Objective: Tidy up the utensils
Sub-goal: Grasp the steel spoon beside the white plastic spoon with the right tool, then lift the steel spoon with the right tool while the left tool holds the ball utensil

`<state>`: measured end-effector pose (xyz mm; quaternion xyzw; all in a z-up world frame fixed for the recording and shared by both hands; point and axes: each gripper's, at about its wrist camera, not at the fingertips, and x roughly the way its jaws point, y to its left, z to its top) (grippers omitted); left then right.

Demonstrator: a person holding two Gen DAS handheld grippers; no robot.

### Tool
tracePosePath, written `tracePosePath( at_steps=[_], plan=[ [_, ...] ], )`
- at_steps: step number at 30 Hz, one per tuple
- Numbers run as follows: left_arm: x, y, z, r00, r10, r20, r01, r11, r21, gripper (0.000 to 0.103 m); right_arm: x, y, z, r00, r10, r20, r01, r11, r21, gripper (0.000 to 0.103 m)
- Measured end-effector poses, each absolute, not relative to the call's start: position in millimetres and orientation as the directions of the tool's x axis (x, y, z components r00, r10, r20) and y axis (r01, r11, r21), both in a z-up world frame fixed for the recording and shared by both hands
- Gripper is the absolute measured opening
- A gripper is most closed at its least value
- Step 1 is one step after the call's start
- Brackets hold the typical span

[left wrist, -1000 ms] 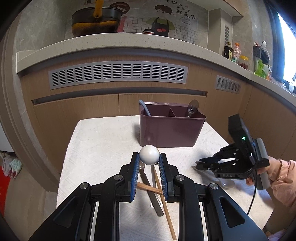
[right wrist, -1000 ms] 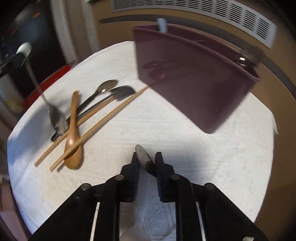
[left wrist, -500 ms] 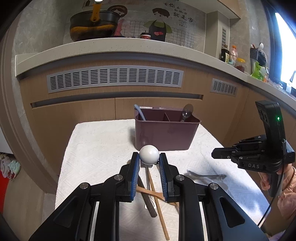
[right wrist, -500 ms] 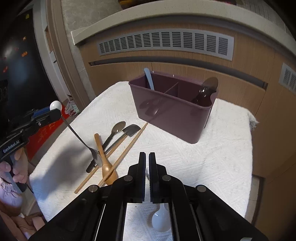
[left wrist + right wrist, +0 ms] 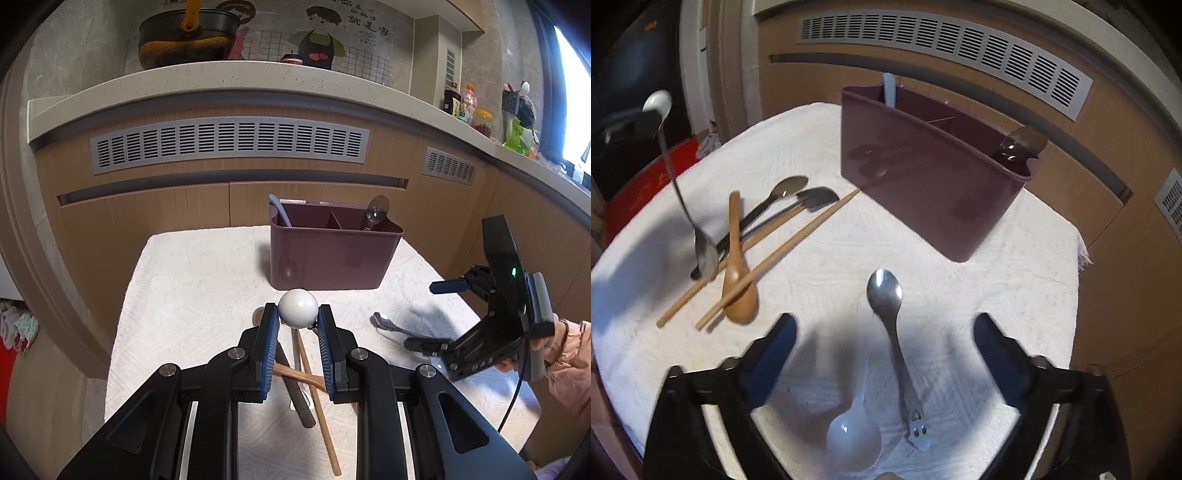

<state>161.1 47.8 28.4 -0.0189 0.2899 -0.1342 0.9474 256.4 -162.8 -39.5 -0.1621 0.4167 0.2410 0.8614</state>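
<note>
Left gripper [image 5: 297, 325] clamped on white-balled spoon [image 5: 297, 308]; right gripper [image 5: 882, 332] opening, metal spoon [image 5: 891, 314] lying untouched between jaws.

I am looking over a white textured cloth [image 5: 192, 295] covering the table. Beyond it, toward twelve o'clock, a long grey slatted vent [image 5: 229, 146] is running across the wooden cabinet front [image 5: 147, 221]. A black pot with a yellow handle [image 5: 188, 35] is sitting at eleven o'clock on the pale stone counter [image 5: 258, 79], and bottles and jars [image 5: 467, 107] are standing at two o'clock.
</note>
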Motion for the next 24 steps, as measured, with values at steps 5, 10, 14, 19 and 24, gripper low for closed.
tracePosePath(
  at_steps=[5, 10, 14, 19, 24],
  plan=[
    [168.3, 46.6, 19.8, 0.780, -0.274, -0.563, 0.244, 0.961, -0.129, 0.022, 273.4, -167.9, -45.8, 0.458, 0.378, -0.805, -0.576, 0.816, 0.055, 0.075],
    [174.3, 43.4, 14.6, 0.769, -0.281, -0.575, 0.252, 0.959, -0.131, 0.022, 286.3, -154.2, -74.0, 0.424, 0.319, -0.848, -0.603, 0.797, -0.001, 0.051],
    [175.3, 45.0, 14.6, 0.767, -0.280, -0.577, 0.250, 0.959, -0.134, 0.022, 297.5, -157.4, -78.4, 0.433, 0.332, -0.838, -0.596, 0.803, 0.010, 0.046],
    [176.6, 46.9, 14.1, 0.768, -0.281, -0.576, 0.246, 0.959, -0.139, 0.022, 286.6, -158.3, -69.9, 0.455, 0.317, -0.832, -0.580, 0.814, -0.007, 0.024],
    [174.8, 45.0, 15.2, 0.770, -0.280, -0.573, 0.250, 0.959, -0.133, 0.022, 263.4, -165.6, -40.0, 0.525, 0.344, -0.779, -0.545, 0.839, 0.004, 0.024]
  ],
)
